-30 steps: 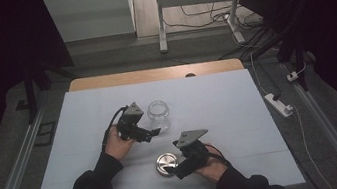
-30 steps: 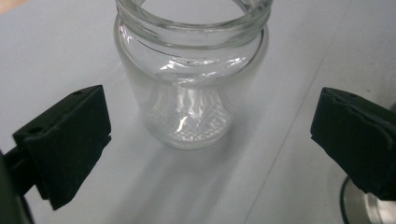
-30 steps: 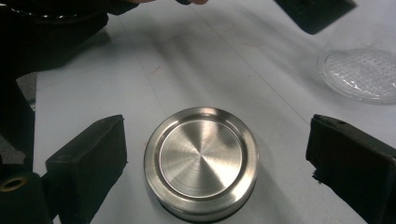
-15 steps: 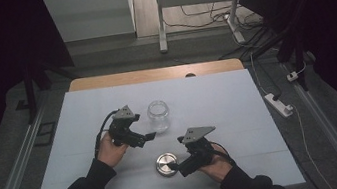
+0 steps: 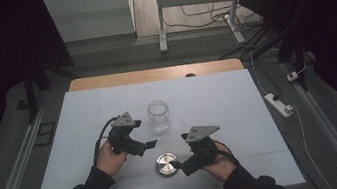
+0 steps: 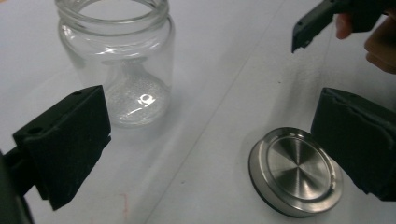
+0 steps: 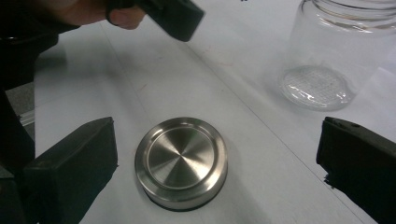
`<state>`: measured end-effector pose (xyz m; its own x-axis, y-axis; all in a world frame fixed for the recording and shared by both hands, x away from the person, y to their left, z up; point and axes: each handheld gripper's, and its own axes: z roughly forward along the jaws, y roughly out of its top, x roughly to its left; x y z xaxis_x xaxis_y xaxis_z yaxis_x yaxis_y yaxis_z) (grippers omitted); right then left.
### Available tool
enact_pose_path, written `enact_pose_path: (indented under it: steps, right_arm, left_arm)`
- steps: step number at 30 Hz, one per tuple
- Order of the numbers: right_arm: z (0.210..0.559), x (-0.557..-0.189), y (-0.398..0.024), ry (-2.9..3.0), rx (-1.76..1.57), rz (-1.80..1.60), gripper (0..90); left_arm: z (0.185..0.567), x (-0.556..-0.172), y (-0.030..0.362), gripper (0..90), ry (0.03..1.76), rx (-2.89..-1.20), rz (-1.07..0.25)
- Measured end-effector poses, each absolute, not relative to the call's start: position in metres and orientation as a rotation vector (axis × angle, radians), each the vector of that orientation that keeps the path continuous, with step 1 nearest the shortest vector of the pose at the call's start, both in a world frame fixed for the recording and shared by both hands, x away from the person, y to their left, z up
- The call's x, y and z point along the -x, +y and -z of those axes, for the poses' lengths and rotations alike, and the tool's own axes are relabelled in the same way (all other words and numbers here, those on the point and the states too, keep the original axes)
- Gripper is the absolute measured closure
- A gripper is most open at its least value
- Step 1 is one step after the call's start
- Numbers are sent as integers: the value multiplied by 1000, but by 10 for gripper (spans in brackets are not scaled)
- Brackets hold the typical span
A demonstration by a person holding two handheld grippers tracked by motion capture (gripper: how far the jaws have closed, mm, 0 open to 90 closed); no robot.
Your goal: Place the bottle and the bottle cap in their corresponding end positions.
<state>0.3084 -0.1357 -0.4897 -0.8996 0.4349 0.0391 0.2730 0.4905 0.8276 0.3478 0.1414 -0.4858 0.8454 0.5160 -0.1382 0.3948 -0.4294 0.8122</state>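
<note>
- Your right gripper (image 5: 181, 166) has just opened its fingers wide; the lid (image 5: 167, 164) lies free on the tabletop (image 5: 238, 99).
- Your left gripper (image 5: 150, 147), fingers open and empty, has drawn back from the jar (image 5: 158, 116).

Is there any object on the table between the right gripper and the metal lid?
Nothing visible. The right gripper has just been opening its jaws, and the metal lid lies flat on the table between them, not touched. The glass jar stands apart, farther off.

Probably a lab or workshop: a white tabletop (image 5: 217, 97) on a dim floor, loose cables (image 5: 204, 10), a power strip (image 5: 279, 104), metal rails (image 5: 11, 171).
</note>
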Motion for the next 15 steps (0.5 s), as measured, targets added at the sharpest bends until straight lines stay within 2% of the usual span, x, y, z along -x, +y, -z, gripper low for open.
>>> enact_pose_path:
  steps: [15]
  right_arm:
    - [488,-308,-146,2538,-624,-1331,0]
  left_arm:
    - [486,-320,146,0,661,-2092,-164]
